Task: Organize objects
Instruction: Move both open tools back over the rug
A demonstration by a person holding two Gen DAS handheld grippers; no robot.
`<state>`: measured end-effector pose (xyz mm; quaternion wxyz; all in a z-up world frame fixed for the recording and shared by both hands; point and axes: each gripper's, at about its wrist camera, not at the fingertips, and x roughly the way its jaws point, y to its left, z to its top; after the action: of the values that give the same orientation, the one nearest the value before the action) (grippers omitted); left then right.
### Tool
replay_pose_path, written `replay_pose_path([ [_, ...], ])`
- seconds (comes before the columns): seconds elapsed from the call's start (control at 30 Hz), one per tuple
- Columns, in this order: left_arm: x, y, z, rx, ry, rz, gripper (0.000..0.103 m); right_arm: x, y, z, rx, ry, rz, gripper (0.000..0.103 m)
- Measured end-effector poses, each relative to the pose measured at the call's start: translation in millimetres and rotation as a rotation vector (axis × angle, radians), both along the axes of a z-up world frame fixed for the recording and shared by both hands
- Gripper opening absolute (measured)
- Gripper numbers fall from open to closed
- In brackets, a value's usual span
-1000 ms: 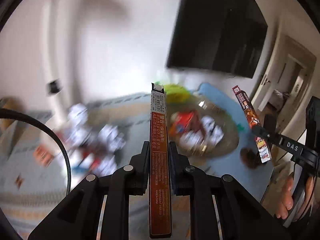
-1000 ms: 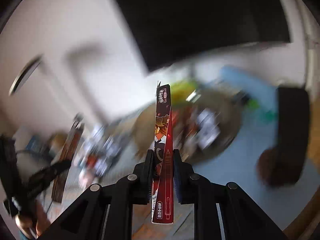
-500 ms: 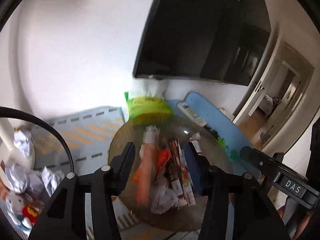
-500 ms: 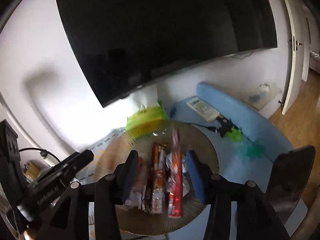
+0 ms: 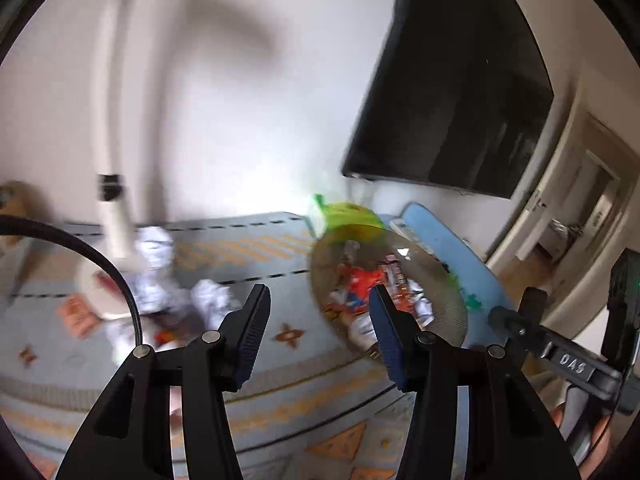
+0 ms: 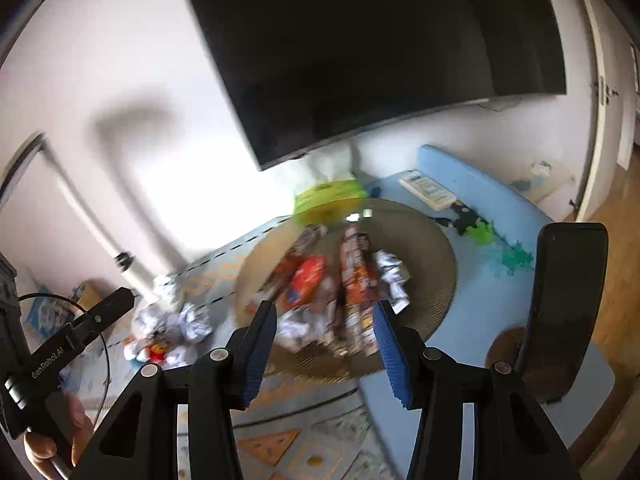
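Both tools stand with their jaws apart and nothing between them. The left tool (image 5: 316, 320) hovers over a patterned grey-and-orange rug (image 5: 256, 252), its blue-ribbed pads (image 5: 250, 340) framing bare rug. The right tool (image 6: 324, 332) points down at a round, ribbed brown tray (image 6: 432, 264), which lies partly on the rug and partly on a light blue mat (image 6: 472, 320).

The snack packets (image 6: 356, 276) lie in the tray in a loose heap: long narrow ones printed in red, orange and dark brown, side by side along the tray's middle, a shorter bright orange-red packet (image 6: 304, 280) to their left, and white crinkled wrappers (image 6: 392, 276) at the right edge and the near side. More white crinkled wrappers (image 6: 172, 320) lie on the rug to the left of the tray, well apart from it, blurred in both views. A green tissue pack (image 6: 328, 196) sits just behind the tray, against the wall below a dark screen (image 6: 380, 48).
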<state>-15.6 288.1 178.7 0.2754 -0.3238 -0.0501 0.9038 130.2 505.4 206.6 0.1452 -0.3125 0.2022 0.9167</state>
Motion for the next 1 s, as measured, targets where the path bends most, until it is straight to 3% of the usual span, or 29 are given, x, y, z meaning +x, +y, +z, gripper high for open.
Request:
replay_pose_path([
  [0.03,8.4,-9.7,1.4,-0.009,0.019,0.017,0.056,2.5,-6.5,2.6,-0.005,0.006,0.011,0.053],
  [0.07,21.0,-24.2,1.4,-0.020,0.048,0.051,0.071,6.0,-14.4,5.0,-0.009,0.014,0.024,0.060],
  [0.1,29.9,-35.6,0.0,-0.021,0.070,0.085,0.078,10.2,-23.8,7.5,-0.010,0.026,0.036,0.068],
  [0.13,40.0,-49.1,-2.6,-0.021,0.093,0.121,0.087,14.9,-34.6,9.7,-0.005,0.039,0.048,0.070],
  [0.23,66.4,-86.5,-11.6,-0.059,0.144,0.214,0.095,25.0,-65.0,6.2,0.021,0.056,0.083,0.070],
  [0.4,90.0,-139.1,-39.2,-0.172,0.155,0.331,0.096,21.3,-100.1,-18.8,-0.023,0.017,0.137,0.070],
  [0.7,82.9,-213.4,-108.0,-0.241,0.034,0.455,0.096,-1.5,-152.4,-75.4,-0.081,-0.098,0.205,0.070],
  [1.0,54.6,-255.7,-161.6,-0.149,-0.131,0.508,0.096,-17.3,-168.0,-117.1,-0.035,-0.106,0.189,0.070],
])
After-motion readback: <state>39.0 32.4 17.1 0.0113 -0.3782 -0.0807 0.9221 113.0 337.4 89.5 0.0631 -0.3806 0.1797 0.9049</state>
